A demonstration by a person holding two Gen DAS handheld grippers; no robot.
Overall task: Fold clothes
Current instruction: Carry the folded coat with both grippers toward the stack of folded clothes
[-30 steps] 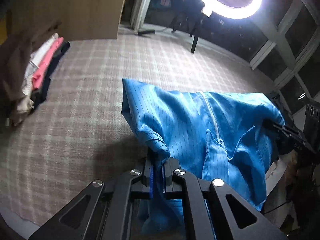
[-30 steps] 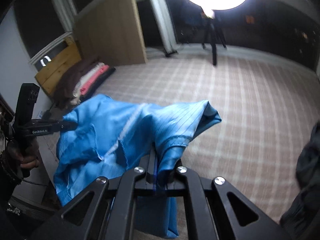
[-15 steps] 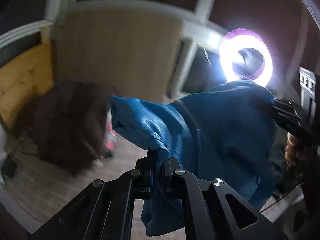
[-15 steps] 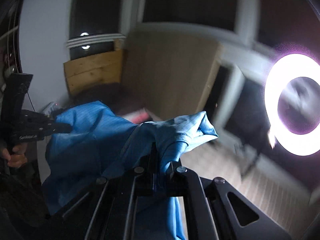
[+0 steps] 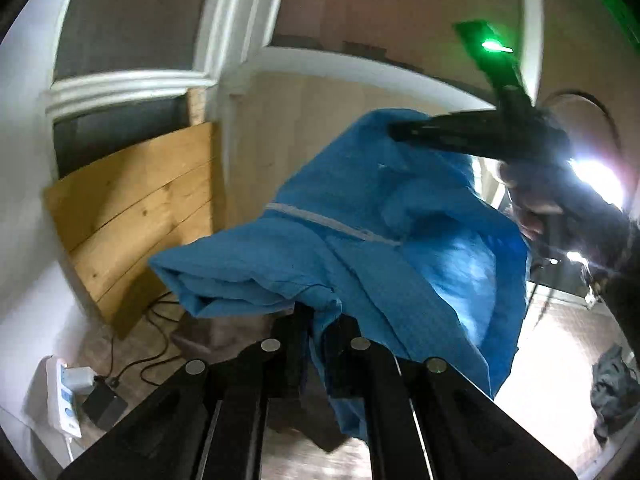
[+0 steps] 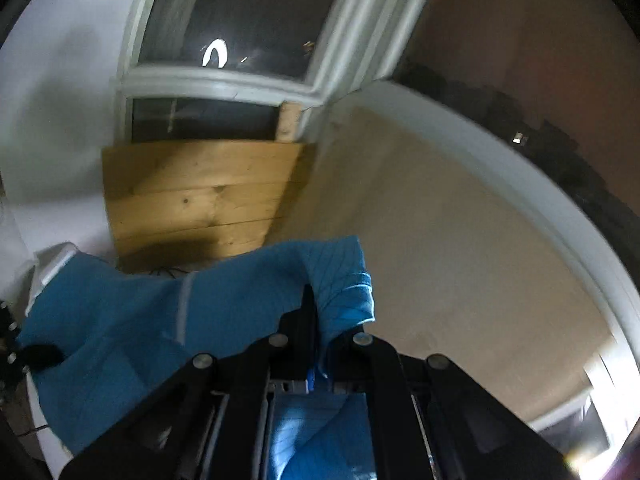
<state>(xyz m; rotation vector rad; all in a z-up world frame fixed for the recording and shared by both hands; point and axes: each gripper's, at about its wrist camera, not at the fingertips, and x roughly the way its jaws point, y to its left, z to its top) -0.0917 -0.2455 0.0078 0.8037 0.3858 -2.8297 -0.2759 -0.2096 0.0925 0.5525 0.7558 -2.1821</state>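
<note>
Both grippers pinching the blue jacket (image 5: 400,240): left gripper (image 5: 316,320) clamped on a bunched edge, right gripper (image 6: 316,320) clamped on another edge, jaws pressed together on cloth. Jacket hanging in the air between them, zip (image 5: 332,222) showing, nothing beneath it carrying it. Wooden board (image 5: 136,216) and wall behind. No clean fold visible yet; judged early, with spreading flat, folding and stacking all left to do.
</note>
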